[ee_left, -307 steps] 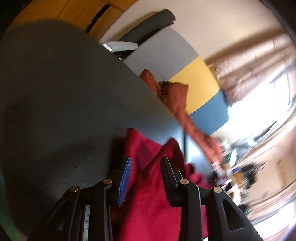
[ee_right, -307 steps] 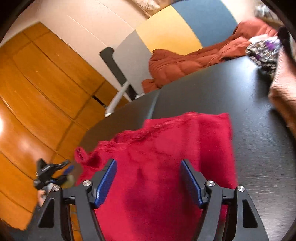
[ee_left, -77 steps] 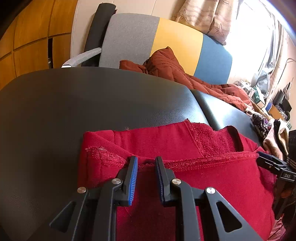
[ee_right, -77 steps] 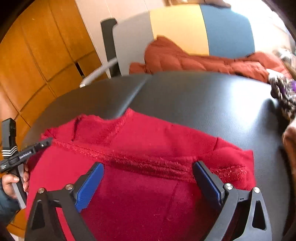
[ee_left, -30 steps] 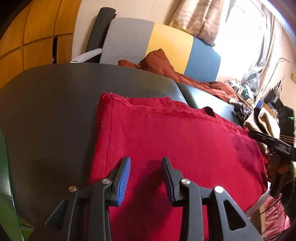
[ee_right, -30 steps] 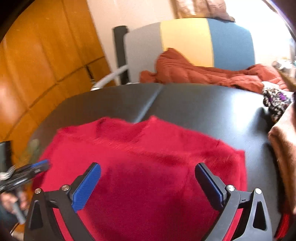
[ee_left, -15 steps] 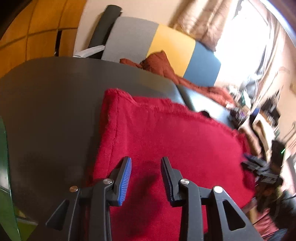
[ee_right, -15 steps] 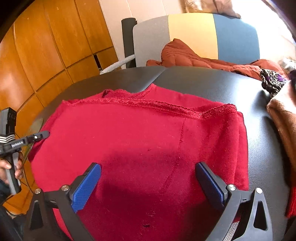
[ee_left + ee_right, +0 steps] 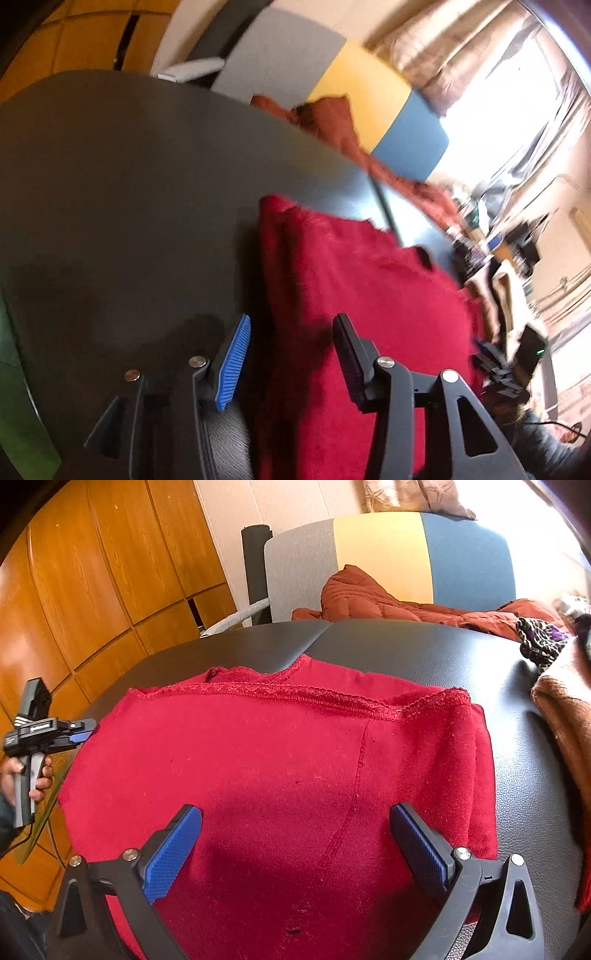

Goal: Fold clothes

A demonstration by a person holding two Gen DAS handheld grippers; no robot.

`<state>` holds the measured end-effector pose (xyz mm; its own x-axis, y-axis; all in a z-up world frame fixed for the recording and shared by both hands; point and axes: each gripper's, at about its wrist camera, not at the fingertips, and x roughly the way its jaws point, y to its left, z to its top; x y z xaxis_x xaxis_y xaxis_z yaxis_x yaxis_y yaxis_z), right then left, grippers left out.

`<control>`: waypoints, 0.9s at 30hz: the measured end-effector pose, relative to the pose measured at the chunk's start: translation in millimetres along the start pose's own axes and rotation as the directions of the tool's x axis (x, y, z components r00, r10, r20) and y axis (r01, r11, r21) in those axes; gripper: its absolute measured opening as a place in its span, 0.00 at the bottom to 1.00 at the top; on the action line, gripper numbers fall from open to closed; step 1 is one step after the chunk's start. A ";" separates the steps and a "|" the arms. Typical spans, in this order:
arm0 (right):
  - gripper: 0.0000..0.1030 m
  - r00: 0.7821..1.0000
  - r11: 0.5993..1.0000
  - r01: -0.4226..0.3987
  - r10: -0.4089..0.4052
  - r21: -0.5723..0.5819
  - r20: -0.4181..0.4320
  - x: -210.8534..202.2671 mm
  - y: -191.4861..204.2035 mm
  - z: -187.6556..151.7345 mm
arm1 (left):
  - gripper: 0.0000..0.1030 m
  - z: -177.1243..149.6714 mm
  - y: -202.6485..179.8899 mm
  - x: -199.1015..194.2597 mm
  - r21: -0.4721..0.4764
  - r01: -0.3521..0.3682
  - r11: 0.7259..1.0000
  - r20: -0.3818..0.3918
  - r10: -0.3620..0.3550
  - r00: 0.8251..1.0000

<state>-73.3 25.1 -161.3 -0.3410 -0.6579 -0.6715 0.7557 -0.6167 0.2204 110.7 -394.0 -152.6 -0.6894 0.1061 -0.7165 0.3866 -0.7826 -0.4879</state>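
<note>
A red garment (image 9: pixel 280 775) lies folded flat on the black table (image 9: pixel 406 646), its seamed edge on the far side. It also shows in the left wrist view (image 9: pixel 362 302). My left gripper (image 9: pixel 291 332) is open and empty over the garment's left edge. It shows in the right wrist view (image 9: pixel 86 728) at the garment's left side. My right gripper (image 9: pixel 295 823) is wide open and empty above the garment's near half. It shows in the left wrist view (image 9: pixel 491 360) at the garment's right side.
A grey, yellow and blue chair (image 9: pixel 388 557) with a rust-coloured jacket (image 9: pixel 369 598) stands behind the table. A brown garment (image 9: pixel 565 716) and a patterned cloth (image 9: pixel 539 638) lie at the table's right. Wooden panels (image 9: pixel 92 583) stand on the left.
The red garment has been folded over away from me and both grippers have let go. The left gripper has shifted to the garment's left edge and opened wider.
</note>
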 end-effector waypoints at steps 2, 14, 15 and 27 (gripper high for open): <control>1.00 1.000 1.000 0.001 -0.001 0.000 0.000 0.4 -0.5 0.3 | 0.46 3.8 4.9 9.3 0.002 0.024 1.000 -0.022 -0.024 0.999; 1.00 1.000 1.000 0.014 -0.014 0.005 -0.003 4.9 -0.8 3.8 | 0.20 5.7 -12.2 32.5 0.052 0.103 0.993 -0.091 -0.098 0.991; 1.00 1.000 1.000 0.013 -0.013 0.006 -0.004 4.9 -0.9 3.9 | 0.19 4.9 -13.8 32.1 0.052 0.097 0.994 -0.086 -0.092 0.992; 1.00 0.987 0.993 -0.109 0.104 -0.037 -0.120 -17.5 4.7 23.2 | 0.16 28.7 -5.3 20.0 -0.032 -0.013 0.999 -0.041 0.012 0.999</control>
<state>-76.8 23.7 -132.1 -0.1908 -0.6615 -0.7252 0.8084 -0.5250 0.2663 77.3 -405.4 -150.0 -0.6592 0.1220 -0.7420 0.4152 -0.7637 -0.4944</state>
